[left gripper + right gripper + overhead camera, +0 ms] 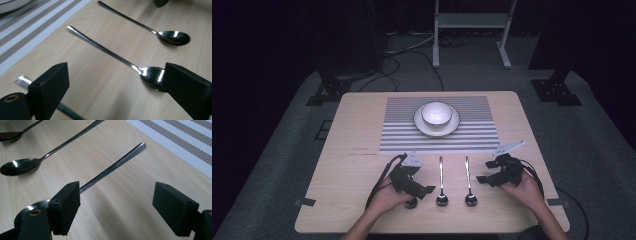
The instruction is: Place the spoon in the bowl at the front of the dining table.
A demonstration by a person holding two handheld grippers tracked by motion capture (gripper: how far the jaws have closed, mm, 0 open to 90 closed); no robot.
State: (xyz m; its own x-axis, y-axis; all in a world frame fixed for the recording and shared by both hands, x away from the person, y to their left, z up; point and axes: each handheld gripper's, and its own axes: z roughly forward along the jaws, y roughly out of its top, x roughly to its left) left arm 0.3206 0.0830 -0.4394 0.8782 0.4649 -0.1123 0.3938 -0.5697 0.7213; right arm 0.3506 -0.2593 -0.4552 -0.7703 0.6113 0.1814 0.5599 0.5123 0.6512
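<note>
Several steel spoons lie side by side on the wooden table (352, 170), handles towards the striped placemat (472, 135). My left gripper (419, 187) hovers open over the leftmost spoon (411, 202); its handle (22, 81) passes under the left jaw. The left gripper (116, 75) faces the second spoon (150, 75), with the third spoon (172, 37) beyond it. My right gripper (485, 171) is open above the rightmost spoon (112, 167), whose bowl sits under its left jaw. The right gripper (117, 192) has nothing between its jaws.
A white bowl (436, 113) stands on a white plate (421, 125) in the middle of the placemat at the table's far side. Cables trail from both grippers over the near table edge. A metal stand (472, 20) is on the floor beyond.
</note>
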